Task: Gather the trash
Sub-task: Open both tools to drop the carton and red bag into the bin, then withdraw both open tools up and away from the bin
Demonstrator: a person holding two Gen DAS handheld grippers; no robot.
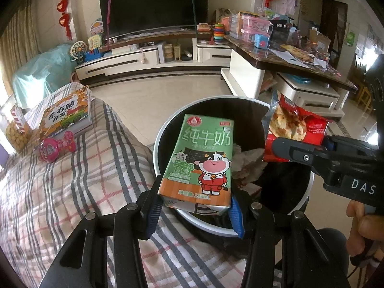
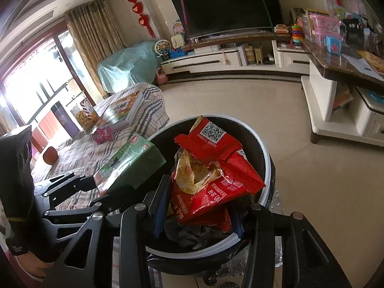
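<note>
The left gripper [image 1: 195, 213] is partly open and clamped across the base of the milk carton [image 1: 200, 158], which tilts out over the bin [image 1: 165, 129] so that it would fall inside once let go. In the left wrist view the bin sits at centre, with crumpled paper already in it, and the right gripper [image 1: 276, 147] comes in from 3 o'clock, a hand [image 1: 364, 230] behind it at 4 o'clock. The right gripper has the red snack bag [image 2: 211, 175] between its partly open jaws; the bag is soft and crumpled, and from the right wrist view it hangs directly above the bin's mouth, so I judge both pieces are held there for dropping. Whether its pads press firmly on the bag I cannot tell for sure, though the bag stays up off the rubbish. At 9 o'clock in the left view lies the plaid bed [image 1: 72, 180], bearing a book [image 1: 64, 117], a pink toy [image 1: 51, 148] and a biscuit pack [image 1: 14, 132], perhaps more to sort.
</note>
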